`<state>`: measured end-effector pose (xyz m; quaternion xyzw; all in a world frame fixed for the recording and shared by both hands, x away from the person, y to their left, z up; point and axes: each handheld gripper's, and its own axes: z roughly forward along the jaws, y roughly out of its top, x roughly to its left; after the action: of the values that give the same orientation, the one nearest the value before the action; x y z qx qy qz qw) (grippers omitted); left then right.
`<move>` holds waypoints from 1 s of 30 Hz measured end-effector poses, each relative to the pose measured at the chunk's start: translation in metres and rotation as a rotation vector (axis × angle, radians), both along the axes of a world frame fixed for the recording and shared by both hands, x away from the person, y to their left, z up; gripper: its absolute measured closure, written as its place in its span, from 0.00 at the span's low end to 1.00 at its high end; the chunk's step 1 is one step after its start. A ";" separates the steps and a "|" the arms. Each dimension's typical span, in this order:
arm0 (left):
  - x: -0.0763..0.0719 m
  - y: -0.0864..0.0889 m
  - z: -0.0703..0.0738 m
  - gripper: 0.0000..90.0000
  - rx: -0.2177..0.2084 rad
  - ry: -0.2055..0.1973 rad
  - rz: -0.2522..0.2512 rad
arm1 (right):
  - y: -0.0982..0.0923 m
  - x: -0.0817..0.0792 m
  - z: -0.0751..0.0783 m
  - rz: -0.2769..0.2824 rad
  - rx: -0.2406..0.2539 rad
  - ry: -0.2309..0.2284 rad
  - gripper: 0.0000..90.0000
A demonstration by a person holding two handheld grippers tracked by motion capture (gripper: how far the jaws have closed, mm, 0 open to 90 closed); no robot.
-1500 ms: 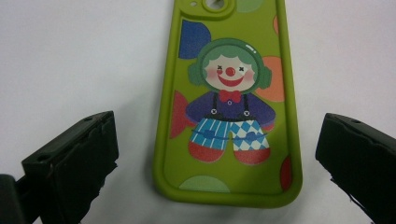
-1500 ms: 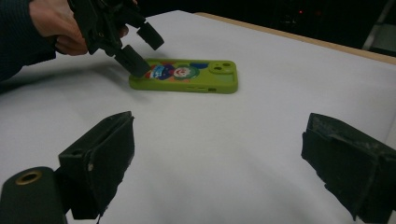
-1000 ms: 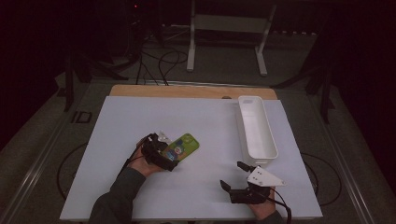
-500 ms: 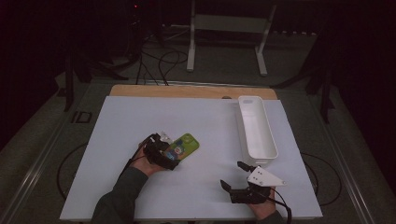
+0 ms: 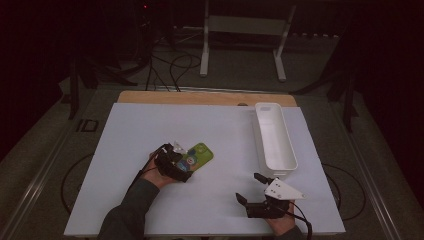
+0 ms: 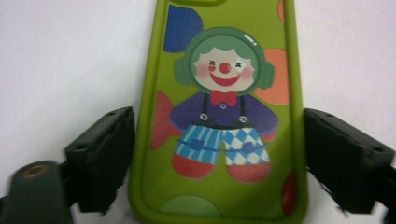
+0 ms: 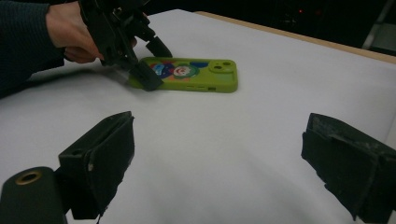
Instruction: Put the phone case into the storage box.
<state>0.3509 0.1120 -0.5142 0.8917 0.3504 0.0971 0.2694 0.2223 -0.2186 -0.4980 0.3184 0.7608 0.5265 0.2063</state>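
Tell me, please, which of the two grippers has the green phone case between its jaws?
The left gripper: its jaws, just closing, stand on either side of the green phone case. The right gripper is apart, jaws open over the bare white table.

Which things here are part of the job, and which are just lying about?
In the job:
- green phone case, flat on the white table
- left tool, jaws either side of the case, just been closing, not yet pressing

Lying about:
- white tray
- right tool, open, holding nothing

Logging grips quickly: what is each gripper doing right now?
Left gripper: open, jaws just closing around the green phone case, pads apart from it.
Right gripper: open, holding nothing.
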 end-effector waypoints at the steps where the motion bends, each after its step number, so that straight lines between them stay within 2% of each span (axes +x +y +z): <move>1: 0.000 0.000 0.000 0.16 0.001 -0.001 -0.001 | 0.000 0.000 0.000 0.000 0.000 0.000 0.10; 12: -0.003 -0.002 0.002 0.17 0.020 -0.025 -0.007 | -0.001 0.000 0.000 0.000 0.000 -0.002 0.10; 30: -0.004 0.002 0.010 0.18 0.011 -0.072 0.022 | -0.001 0.000 0.000 0.000 0.001 -0.001 0.10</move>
<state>0.3464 0.1138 -0.5042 0.8852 0.3497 0.1339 0.2759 0.2228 -0.2195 -0.4979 0.3183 0.7605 0.5270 0.2064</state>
